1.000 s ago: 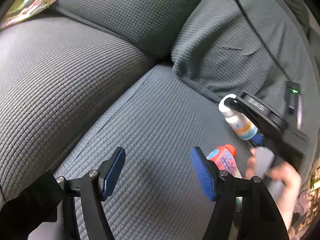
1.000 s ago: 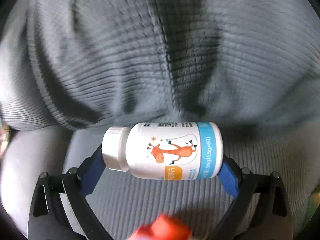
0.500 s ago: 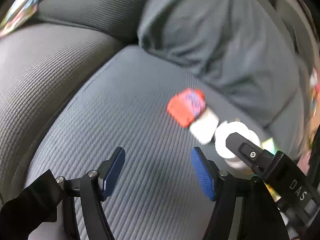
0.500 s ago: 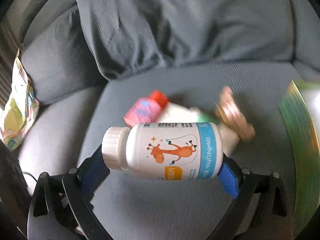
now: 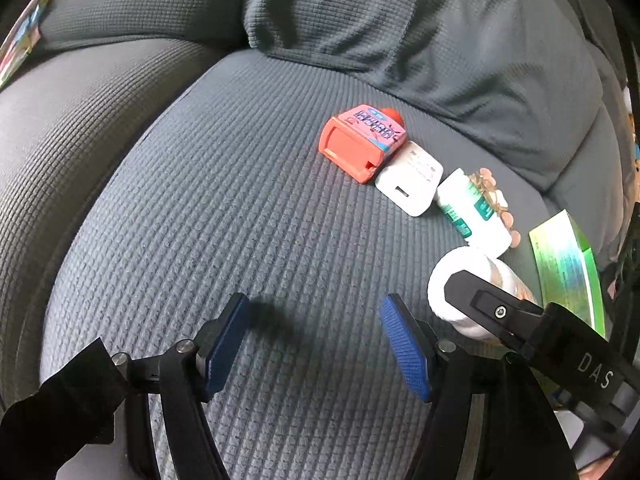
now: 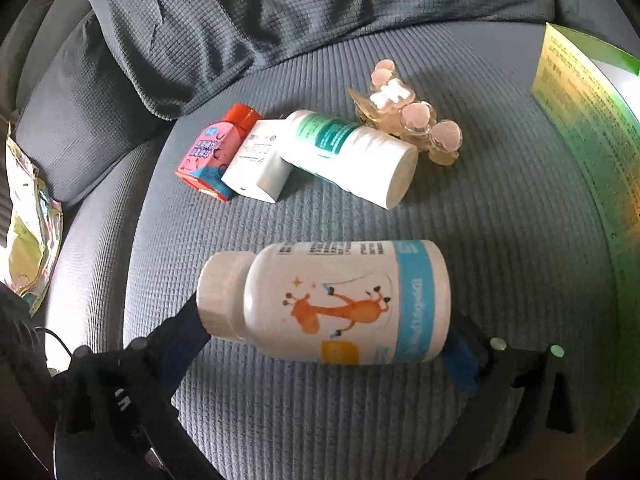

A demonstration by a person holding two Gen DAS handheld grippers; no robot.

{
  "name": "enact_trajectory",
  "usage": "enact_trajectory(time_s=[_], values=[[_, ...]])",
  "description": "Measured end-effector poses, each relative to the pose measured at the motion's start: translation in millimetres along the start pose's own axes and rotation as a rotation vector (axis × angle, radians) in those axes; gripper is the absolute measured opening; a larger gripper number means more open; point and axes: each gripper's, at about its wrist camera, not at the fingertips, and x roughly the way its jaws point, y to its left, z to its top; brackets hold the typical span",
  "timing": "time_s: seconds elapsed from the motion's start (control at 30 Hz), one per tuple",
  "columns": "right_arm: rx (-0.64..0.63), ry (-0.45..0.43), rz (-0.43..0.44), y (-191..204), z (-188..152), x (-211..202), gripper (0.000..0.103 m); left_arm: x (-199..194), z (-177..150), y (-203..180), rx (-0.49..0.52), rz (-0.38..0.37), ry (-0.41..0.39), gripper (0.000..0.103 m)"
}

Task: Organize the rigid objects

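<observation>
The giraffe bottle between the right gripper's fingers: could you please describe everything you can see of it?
The giraffe bottle is a white, glossy, plastic-looking container with a ribbed white screw cap, closed, pointing to the picture's left. Its label shows an orange cartoon giraffe, a blue band near the base, a yellow patch and small black print. It lies sideways above the grey sofa cushion, spanning the right gripper, whose blue-padded jaws sit at cap and base and are opening. Whether it rests on the cushion is unclear. No other object touches it.

"DAS" on right gripper
</observation>
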Motion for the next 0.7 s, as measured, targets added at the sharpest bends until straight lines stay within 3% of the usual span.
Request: enact_trajectory(time_s=[0.57,0.7], values=[[0.021,-0.126,0.096,-23.0,3.9,-49.9,0.102,-9.8,-7.3,-35.3,0.067,-0.150,-0.014,0.069],[0.028,-0.122,0.117,-28.8,9.3,-48.4,0.092,-1.6,0.1,-38.3,0.058,-0.160,-0.027,0.069]])
